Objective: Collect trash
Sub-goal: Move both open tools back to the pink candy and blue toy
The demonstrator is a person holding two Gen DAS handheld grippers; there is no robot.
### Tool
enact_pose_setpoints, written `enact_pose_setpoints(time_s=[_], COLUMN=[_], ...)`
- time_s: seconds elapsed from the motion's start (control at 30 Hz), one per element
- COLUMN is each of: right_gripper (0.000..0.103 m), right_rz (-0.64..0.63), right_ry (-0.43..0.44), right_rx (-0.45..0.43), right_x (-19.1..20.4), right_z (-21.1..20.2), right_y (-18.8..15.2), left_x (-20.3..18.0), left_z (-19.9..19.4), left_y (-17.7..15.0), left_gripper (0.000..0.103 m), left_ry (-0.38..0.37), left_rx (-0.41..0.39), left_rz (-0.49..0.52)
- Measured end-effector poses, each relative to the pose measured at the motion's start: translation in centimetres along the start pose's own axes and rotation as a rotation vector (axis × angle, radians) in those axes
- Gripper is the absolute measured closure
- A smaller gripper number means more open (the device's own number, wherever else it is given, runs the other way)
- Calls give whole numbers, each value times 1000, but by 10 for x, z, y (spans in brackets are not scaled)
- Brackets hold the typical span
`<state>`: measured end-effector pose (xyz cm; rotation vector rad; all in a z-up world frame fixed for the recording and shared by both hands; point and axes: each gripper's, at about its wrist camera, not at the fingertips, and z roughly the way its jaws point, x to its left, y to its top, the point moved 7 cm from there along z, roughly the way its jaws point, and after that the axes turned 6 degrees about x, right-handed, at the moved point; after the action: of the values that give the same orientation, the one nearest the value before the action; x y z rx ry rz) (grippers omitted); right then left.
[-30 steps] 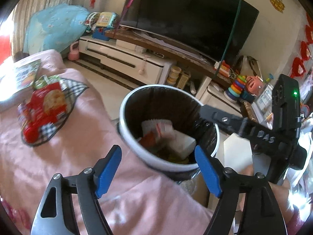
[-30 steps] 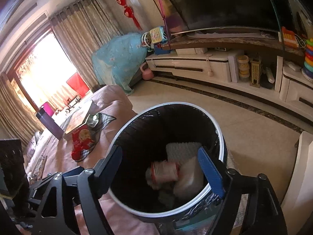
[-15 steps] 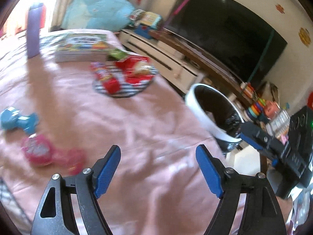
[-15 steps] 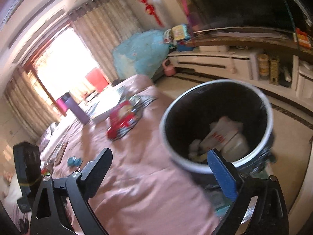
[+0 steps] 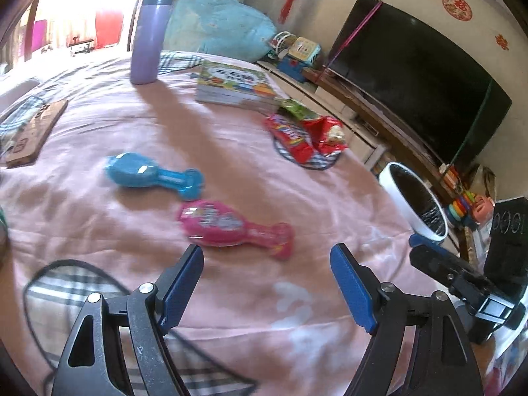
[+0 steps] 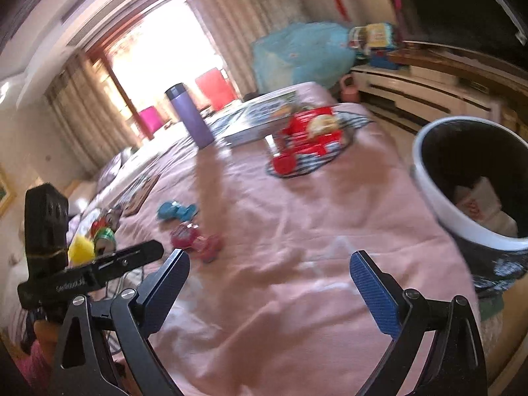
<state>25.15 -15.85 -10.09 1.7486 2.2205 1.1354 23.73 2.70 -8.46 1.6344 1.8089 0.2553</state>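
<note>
A white-rimmed bin (image 6: 468,178) with a black liner stands at the table's right edge and holds white paper trash; it shows smaller in the left wrist view (image 5: 414,203). Red snack wrappers (image 5: 305,133) and a green wrapper (image 5: 297,109) lie on a checked mat; the red ones also show in the right wrist view (image 6: 308,135). A pink wrapper (image 5: 231,224) and a blue one (image 5: 151,175) lie mid-table. My left gripper (image 5: 267,287) is open and empty just before the pink wrapper. My right gripper (image 6: 269,290) is open and empty over bare cloth.
A pink cloth (image 5: 231,297) covers the table. A purple flask (image 5: 150,36), a book (image 5: 236,84) and a wooden board (image 5: 34,132) lie further back. A black cable (image 5: 99,274) runs at the near left. A TV (image 5: 415,79) on a low cabinet stands beyond.
Both grippers have swung left, away from over the bin to above the table. The pink and blue wrappers have come into view close to my left gripper. Both stay open.
</note>
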Motion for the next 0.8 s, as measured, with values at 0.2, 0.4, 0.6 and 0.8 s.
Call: enact_pose_setpoints(time_s=[0.2, 0.4, 0.6, 0.8], right_gripper=[4, 4, 6, 11], right_rz=[-112, -211, -314, -419], right_ry=[26, 52, 55, 67], right_rx=[51, 109, 162, 212], right_x=[33, 57, 82, 104], right_z=[16, 37, 61, 88], right_y=[-4, -9, -8, -4], left_x=[29, 60, 87, 100], left_z=[-10, -17, -4, 28], left_y=[11, 26, 49, 70], left_gripper=[24, 24, 23, 22], left_ry=[41, 92, 130, 134], left_rx=[3, -19, -6, 24], left_rz=[7, -34, -112, -170])
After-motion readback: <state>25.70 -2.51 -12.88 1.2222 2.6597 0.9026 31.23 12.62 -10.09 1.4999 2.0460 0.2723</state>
